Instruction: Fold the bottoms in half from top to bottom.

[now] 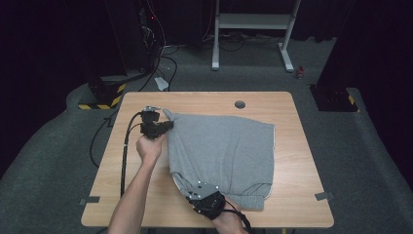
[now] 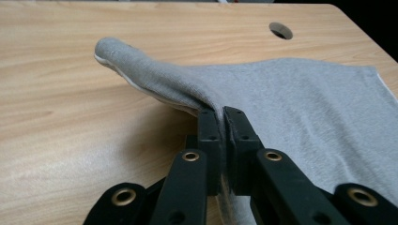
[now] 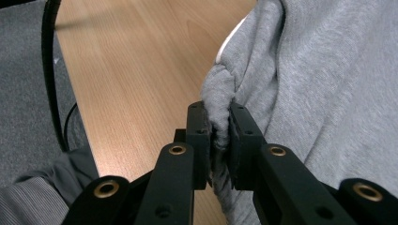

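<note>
While both corners are pinched, the grey garment [image 1: 221, 156] lies spread across the middle of the wooden worktop [image 1: 292, 204], its left edge gathered at two points. The left hand-held gripper [image 1: 168, 126] is clenched on the far-left corner of the cloth, the jaws pressed together with only a thin fold between them and that corner raised off the wood. The right hand-held gripper [image 1: 197, 195] is clamped on the bunched, ribbed near-left corner, a thicker wad sitting between its pads. The likeliest trouble is the thin fold slipping out of the left grip if the cloth is pulled taut, since so little fabric is caught. Uneven lifting could also drag the far side across the worktop and crease the fold.
</note>
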`<state>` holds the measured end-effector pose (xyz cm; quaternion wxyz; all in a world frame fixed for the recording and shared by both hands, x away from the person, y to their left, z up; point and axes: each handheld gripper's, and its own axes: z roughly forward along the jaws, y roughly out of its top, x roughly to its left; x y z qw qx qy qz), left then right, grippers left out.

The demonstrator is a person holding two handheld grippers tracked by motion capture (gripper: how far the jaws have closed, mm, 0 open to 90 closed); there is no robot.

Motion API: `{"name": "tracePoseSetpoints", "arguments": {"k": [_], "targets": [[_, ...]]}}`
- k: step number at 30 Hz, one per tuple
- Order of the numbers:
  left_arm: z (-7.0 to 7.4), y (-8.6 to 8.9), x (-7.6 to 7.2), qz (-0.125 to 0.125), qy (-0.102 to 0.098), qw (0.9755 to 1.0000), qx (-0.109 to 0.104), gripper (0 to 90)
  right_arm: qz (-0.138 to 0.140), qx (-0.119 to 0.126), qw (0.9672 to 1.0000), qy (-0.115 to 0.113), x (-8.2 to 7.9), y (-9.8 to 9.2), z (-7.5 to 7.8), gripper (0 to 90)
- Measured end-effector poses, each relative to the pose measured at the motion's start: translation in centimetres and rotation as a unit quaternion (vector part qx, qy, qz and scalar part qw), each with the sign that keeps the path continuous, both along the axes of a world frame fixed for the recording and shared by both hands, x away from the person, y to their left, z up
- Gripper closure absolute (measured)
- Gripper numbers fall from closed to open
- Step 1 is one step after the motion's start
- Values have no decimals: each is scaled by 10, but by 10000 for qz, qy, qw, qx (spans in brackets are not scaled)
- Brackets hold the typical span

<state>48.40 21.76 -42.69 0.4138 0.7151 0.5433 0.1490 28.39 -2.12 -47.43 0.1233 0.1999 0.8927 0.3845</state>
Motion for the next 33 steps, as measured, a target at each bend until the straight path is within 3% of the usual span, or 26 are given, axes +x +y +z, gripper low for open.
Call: {"name": "tracePoseSetpoints", "arguments": {"k": [3, 14, 21, 30, 33], "targets": [[6, 0, -2, -41, -88, 9999, -41, 860, 3, 37, 10000, -67, 1, -3, 6, 807], [16, 12, -5, 47, -105, 9999, -69, 860, 69, 161, 9998, -37, 2, -4, 18, 807], [20, 26, -8, 104, -51, 9999, -84, 861, 200, 435, 9984, 298, 8, -3, 24, 808], [37, 56, -19, 333, -150, 9992, -157, 862, 435, 428, 9980, 162, 11, 12, 41, 809], [45, 65, -24, 411, -205, 9988, -176, 862, 506, 543, 9972, 126, 10, 17, 48, 809]]}}
